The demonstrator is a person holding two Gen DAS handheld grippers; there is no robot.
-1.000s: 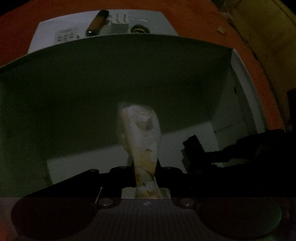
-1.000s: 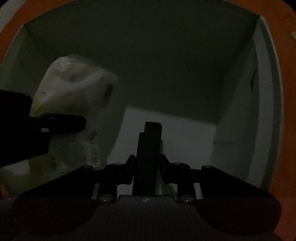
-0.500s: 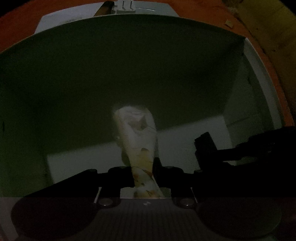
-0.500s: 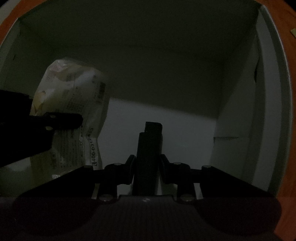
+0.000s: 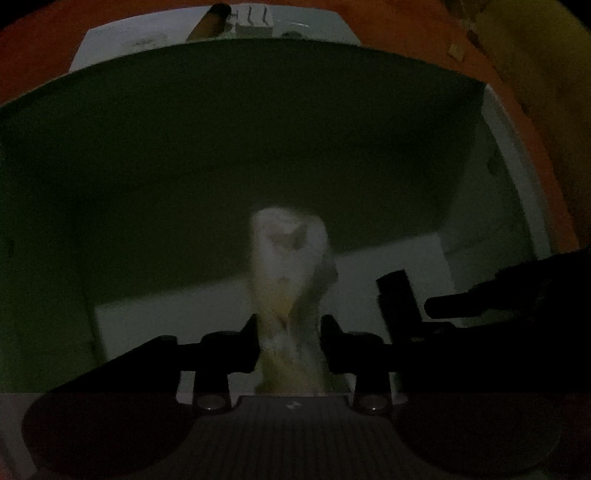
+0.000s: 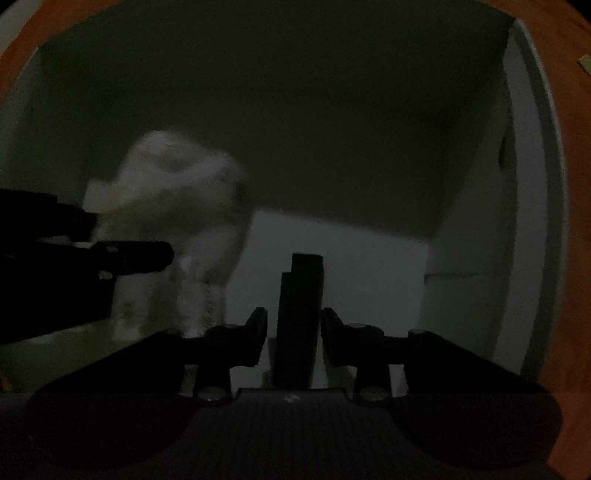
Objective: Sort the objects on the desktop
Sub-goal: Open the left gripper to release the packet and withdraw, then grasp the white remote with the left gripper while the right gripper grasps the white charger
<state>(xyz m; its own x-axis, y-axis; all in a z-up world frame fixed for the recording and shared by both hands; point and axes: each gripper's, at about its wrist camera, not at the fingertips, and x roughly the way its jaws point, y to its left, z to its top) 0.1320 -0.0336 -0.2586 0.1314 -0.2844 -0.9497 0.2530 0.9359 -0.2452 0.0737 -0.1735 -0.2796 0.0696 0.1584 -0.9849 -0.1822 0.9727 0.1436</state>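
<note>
Both grippers reach down into a deep white box (image 5: pixel 517 206) whose inside is dark. My left gripper (image 5: pixel 290 332) is shut on a crumpled white plastic packet (image 5: pixel 290 266) that stands up between its jaws above the box floor; the packet shows blurred in the right wrist view (image 6: pixel 177 206). My right gripper (image 6: pixel 295 336) is shut on a slim black rectangular object (image 6: pixel 299 306), held upright over the pale box floor (image 6: pixel 351 266). It also shows in the left wrist view (image 5: pixel 399 299), right of the packet.
Beyond the box's far wall lies a white tray (image 5: pixel 147 40) with a brown stick-shaped item (image 5: pixel 208 22) and a small white block (image 5: pixel 255 20). The box sits on an orange table (image 5: pixel 399 22).
Both grippers have sunk deeper into the box. The packet has shifted and blurred in the left gripper's hold. The tray behind has slid toward the top edge of view.
</note>
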